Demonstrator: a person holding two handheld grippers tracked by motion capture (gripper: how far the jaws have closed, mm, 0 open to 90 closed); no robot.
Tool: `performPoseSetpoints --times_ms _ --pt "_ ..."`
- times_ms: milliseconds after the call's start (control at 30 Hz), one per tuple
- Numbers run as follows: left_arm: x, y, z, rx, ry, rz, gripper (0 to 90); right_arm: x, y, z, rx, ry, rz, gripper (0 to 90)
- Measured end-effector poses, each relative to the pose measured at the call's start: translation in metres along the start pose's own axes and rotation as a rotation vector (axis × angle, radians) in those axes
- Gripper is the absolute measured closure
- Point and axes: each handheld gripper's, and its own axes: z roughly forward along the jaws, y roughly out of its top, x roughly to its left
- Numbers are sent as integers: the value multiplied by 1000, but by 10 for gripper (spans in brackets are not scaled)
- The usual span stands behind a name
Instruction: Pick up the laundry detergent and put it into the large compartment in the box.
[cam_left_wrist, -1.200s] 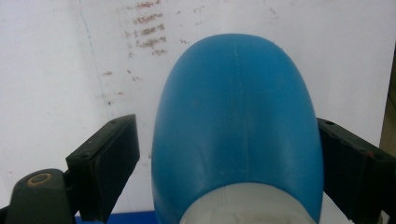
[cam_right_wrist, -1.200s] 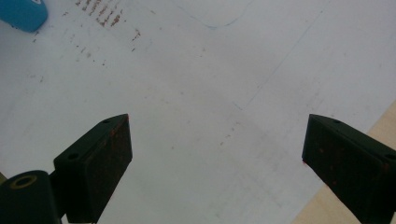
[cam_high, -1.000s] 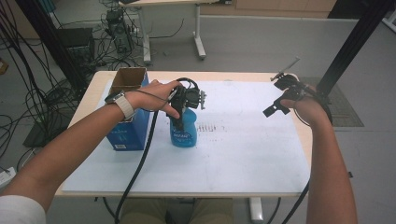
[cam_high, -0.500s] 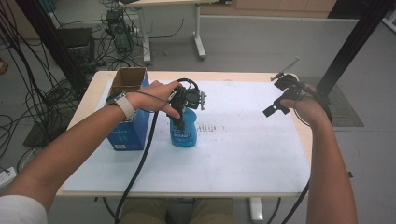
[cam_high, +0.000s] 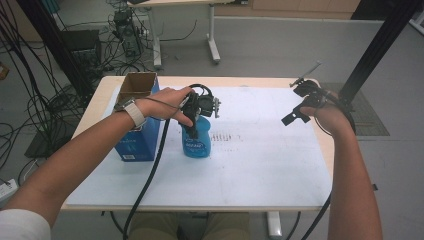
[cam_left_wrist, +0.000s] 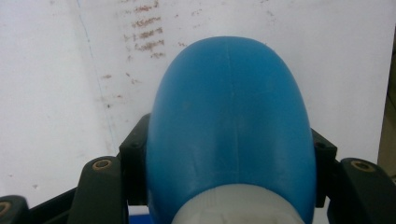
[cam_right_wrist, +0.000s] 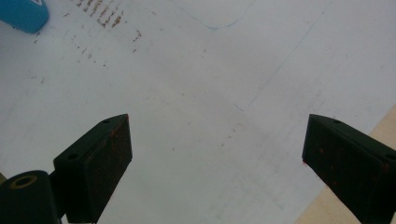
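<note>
A blue plastic bottle (cam_high: 197, 144) with a white neck stands upright on the white sheet (cam_high: 260, 165) left of the table's middle. My left gripper (cam_high: 193, 126) comes down over its top. In the left gripper view its jaws have just been closing and now press both sides of the bottle (cam_left_wrist: 231, 107) below the neck. My right gripper (cam_high: 300, 100) is held above the sheet's far right corner, well away from the bottle. Its jaws stand wide open with nothing between them (cam_right_wrist: 215, 135). A corner of the bottle (cam_right_wrist: 21, 14) shows at the top left of the right gripper view.
A blue carton (cam_high: 136, 142) with an open cardboard top stands just left of the bottle, under my left forearm. Faint brown marks (cam_high: 227, 137) dot the sheet right of the bottle. The wooden table edge (cam_high: 327, 150) runs close to my right hand. Cables trail off the front.
</note>
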Motion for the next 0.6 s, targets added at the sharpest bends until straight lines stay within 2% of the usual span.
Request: performPoseSetpoints --times_ms 600 --pt "-2 1 0 7 8 -1 381 2 2 -3 1 -4 -3 83"
